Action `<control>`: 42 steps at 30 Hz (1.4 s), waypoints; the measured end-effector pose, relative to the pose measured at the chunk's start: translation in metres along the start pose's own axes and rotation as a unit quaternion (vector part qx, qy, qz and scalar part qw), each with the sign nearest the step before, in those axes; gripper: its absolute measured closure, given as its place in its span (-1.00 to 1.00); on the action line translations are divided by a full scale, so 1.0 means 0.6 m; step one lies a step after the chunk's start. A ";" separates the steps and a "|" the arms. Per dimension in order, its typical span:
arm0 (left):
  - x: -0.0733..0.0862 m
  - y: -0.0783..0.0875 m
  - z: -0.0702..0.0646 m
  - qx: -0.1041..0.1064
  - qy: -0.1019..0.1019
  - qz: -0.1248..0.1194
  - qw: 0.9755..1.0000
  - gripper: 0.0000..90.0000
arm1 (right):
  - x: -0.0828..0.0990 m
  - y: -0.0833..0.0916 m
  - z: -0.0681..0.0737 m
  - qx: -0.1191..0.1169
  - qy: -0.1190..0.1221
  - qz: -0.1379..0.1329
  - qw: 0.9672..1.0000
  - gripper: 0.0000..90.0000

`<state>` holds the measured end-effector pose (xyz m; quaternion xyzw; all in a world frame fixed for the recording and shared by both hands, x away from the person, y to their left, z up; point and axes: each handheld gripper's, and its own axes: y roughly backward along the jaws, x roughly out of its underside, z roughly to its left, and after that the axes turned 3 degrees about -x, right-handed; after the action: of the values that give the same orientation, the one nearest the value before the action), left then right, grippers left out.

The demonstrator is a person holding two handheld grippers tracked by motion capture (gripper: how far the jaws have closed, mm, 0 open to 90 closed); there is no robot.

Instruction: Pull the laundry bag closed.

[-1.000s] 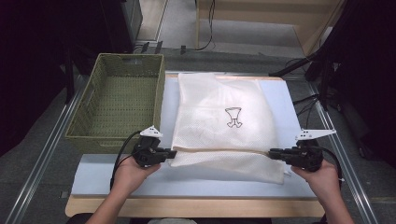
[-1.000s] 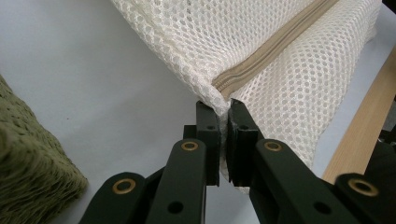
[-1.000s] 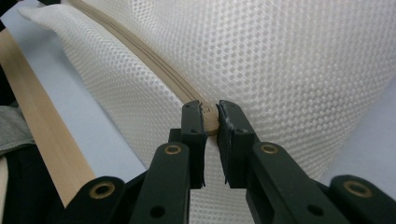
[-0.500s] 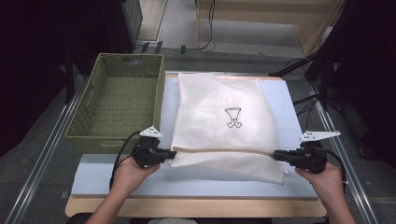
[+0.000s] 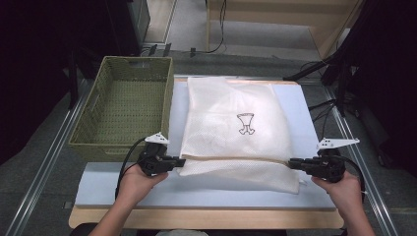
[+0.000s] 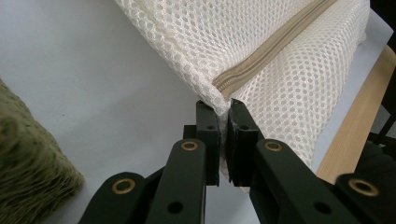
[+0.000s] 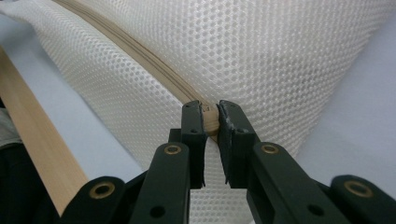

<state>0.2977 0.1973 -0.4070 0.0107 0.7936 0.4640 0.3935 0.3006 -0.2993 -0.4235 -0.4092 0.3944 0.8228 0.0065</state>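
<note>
Dim floor and dark equipment surround a wooden table (image 5: 206,219) topped with a pale blue mat (image 5: 123,189). On the mat lies a white mesh laundry bag (image 5: 231,123) with a small black drawing printed on it, its near edge folded over along a beige zipper (image 6: 271,46) that runs across from one side to the other. Just left of the bag, touching the mat's edge, stands a green woven basket (image 5: 123,108).

A person's hands come in from the near side. The left gripper (image 5: 181,161) is clenched on the bag's near left corner, right where the zipper ends; in the left gripper view the mesh is pinched between the black jaws. The right gripper (image 5: 291,162) is clamped on the opposite end of the zipper at the bag's right edge, the beige tape squeezed between its jaws in the right gripper view. Both grippers sit low, level with the mat, well apart.
</note>
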 end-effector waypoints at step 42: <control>0.001 -0.001 -0.001 -0.004 -0.004 0.013 1.000 0.92 | 0.015 0.018 -0.025 0.049 -0.032 0.009 0.998 0.83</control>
<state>0.2971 0.1968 -0.4075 0.0213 0.7902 0.4721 0.3902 0.3013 -0.3193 -0.4280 -0.3785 0.4377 0.8150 0.0317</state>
